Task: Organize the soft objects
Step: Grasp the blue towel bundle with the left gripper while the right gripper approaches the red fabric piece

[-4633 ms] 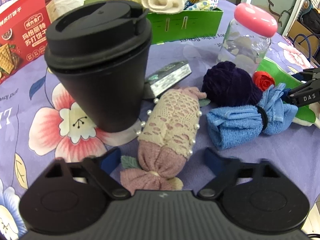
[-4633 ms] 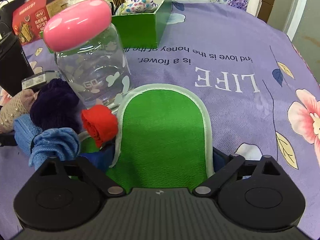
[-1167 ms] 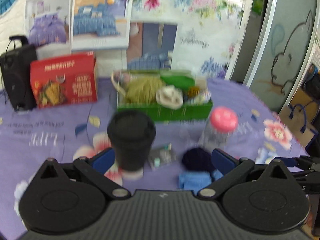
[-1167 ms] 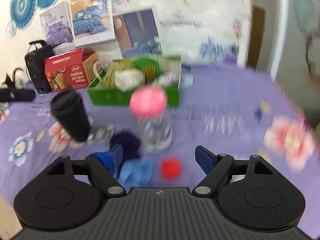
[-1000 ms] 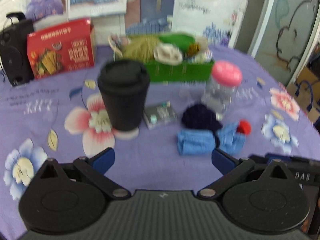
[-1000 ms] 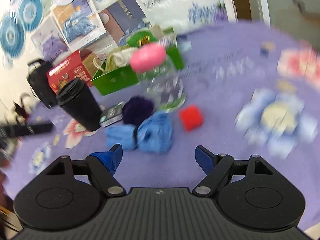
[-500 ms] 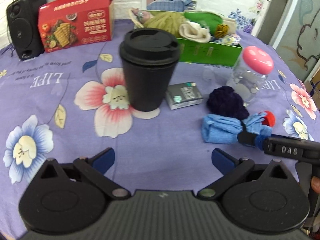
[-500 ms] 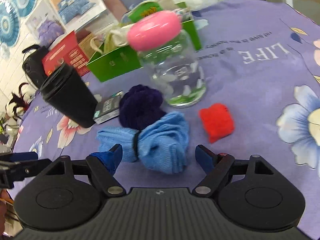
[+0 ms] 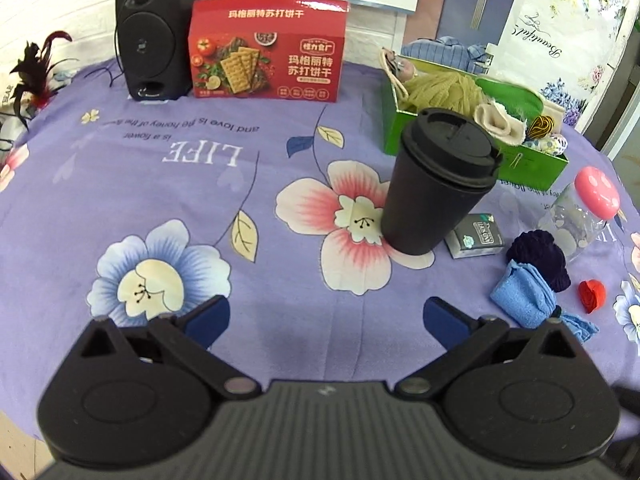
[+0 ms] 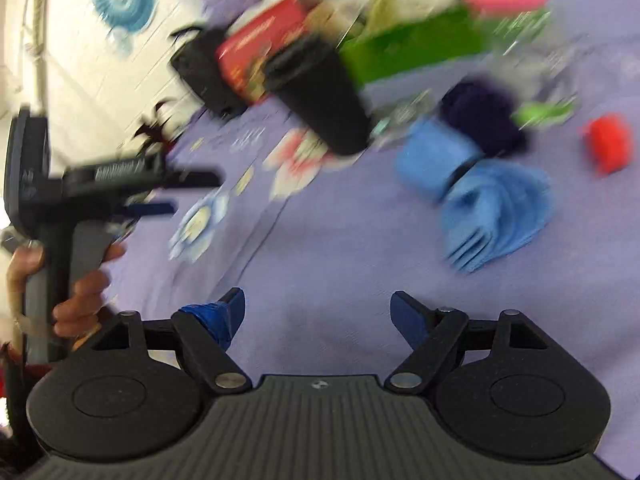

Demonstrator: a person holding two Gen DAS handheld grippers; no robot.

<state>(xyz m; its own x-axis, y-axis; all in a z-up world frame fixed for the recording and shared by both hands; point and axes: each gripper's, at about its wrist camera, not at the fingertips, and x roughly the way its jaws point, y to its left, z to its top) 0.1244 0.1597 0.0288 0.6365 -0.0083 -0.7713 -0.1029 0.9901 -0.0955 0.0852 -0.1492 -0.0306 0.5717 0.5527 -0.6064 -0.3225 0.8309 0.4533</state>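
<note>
Two tools hang above the purple counter, and both are spread wide with nothing between their tips. The left tool and the right tool look ready to reach, I think. Soft things wait near the black cup: a blue towel roll, a dark purple ball and a small red roll. The towel lies flat, its long side slanting toward the left tool. Other soft things already sit in the green box.

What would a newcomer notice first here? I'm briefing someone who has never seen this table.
Probably the tall black cup standing mid-table on the purple floral tablecloth, with the red cracker box at the back. Then the green box stuffed with soft things behind the cup, and the blue cloth bundle lying loose at the right.
</note>
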